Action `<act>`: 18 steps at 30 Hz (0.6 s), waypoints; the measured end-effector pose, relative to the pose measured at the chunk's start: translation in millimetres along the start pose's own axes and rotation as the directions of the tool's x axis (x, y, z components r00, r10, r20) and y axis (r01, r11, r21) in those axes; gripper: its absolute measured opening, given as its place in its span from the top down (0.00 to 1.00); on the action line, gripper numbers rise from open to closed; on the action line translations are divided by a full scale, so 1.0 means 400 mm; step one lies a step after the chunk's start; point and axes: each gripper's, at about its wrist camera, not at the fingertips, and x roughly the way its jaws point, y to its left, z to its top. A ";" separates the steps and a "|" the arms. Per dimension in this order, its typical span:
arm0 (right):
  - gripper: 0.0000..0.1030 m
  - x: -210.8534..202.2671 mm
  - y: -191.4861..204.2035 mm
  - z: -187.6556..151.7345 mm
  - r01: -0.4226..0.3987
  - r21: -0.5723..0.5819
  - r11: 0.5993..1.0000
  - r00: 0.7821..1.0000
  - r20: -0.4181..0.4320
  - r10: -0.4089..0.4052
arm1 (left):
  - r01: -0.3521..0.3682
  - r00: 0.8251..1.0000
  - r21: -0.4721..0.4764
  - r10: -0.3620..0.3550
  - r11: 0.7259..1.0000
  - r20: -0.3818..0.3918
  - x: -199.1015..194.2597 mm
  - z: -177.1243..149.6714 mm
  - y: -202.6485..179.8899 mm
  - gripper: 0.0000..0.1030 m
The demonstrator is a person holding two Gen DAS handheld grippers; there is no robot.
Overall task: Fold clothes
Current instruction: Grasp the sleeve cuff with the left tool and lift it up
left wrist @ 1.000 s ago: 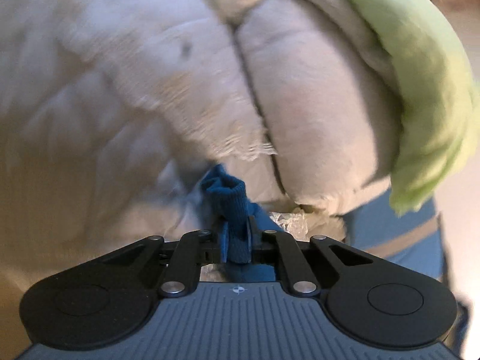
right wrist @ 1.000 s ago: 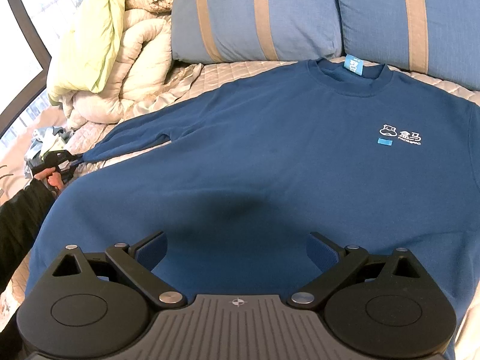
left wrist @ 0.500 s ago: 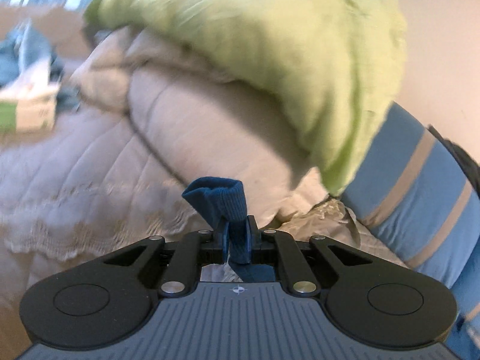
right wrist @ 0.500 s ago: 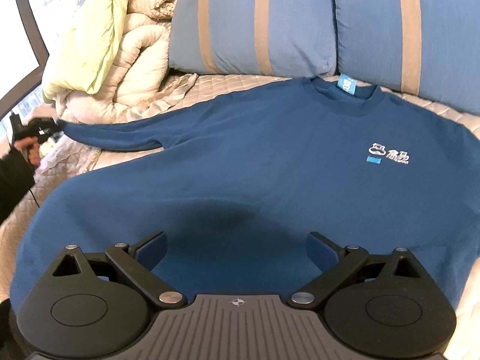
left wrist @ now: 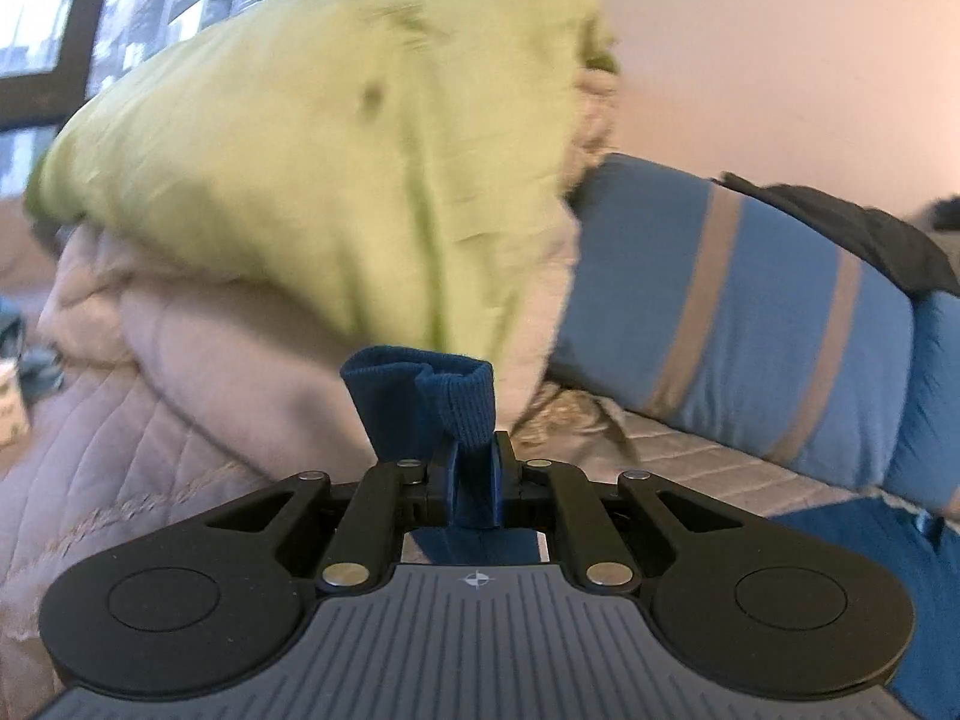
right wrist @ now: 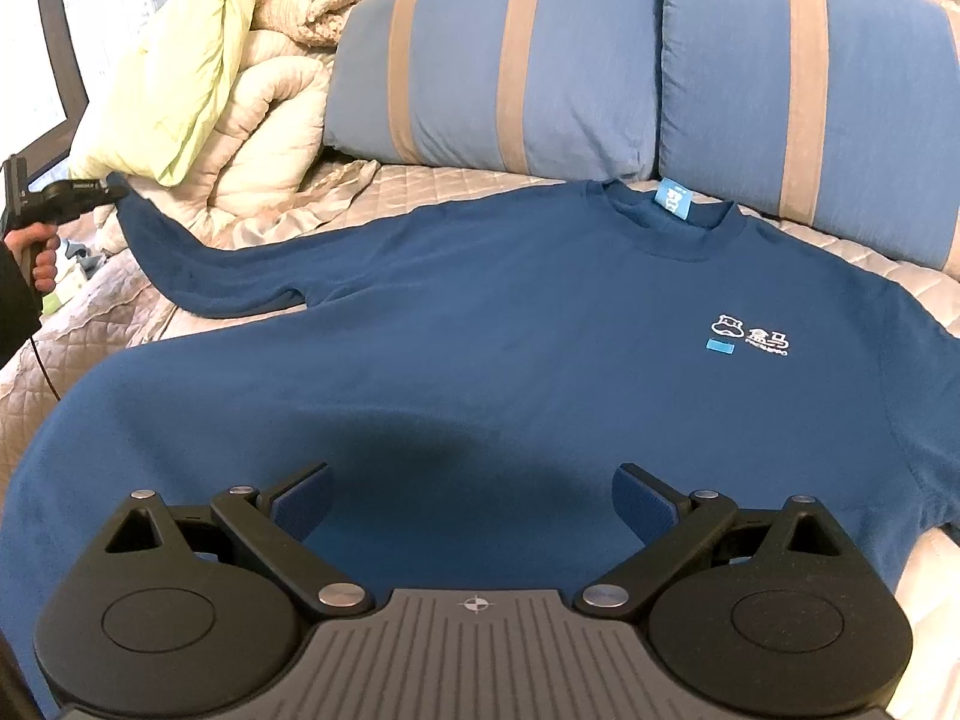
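Note:
A dark blue sweatshirt [right wrist: 510, 324] lies front up on the bed, collar toward the pillows. Its left sleeve [right wrist: 204, 276] is stretched out to the left and lifted at the end. My left gripper [left wrist: 474, 480] is shut on the sleeve's ribbed cuff [left wrist: 432, 396], which sticks up between the jaws. The left gripper also shows in the right wrist view [right wrist: 72, 192], held in a hand at the far left. My right gripper [right wrist: 474, 498] is open and empty, hovering over the sweatshirt's lower hem.
Two blue pillows with tan stripes [right wrist: 498, 60] line the head of the bed. A pile of beige quilt [right wrist: 264, 120] topped by a light green blanket [left wrist: 336, 138] sits at the back left. A dark garment [left wrist: 840, 222] lies on the pillows. The quilted bedspread [right wrist: 60, 348] shows around the sweatshirt.
My left gripper has lifted the cuff and carried it up and away toward the quilt pile, straightening the sleeve. The right gripper has stayed open over the hem.

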 end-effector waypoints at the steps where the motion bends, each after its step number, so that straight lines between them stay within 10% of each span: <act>1: 0.04 -0.001 0.000 0.000 -0.002 0.000 1.000 1.000 0.001 0.002 | 0.007 1.000 0.025 -0.007 1.000 0.004 -0.001 0.004 -0.021 0.90; 18: 0.04 -0.014 -0.004 -0.005 -0.016 0.010 1.000 0.999 0.033 0.015 | 0.133 0.988 0.305 -0.151 0.943 0.035 -0.021 0.017 -0.345 0.90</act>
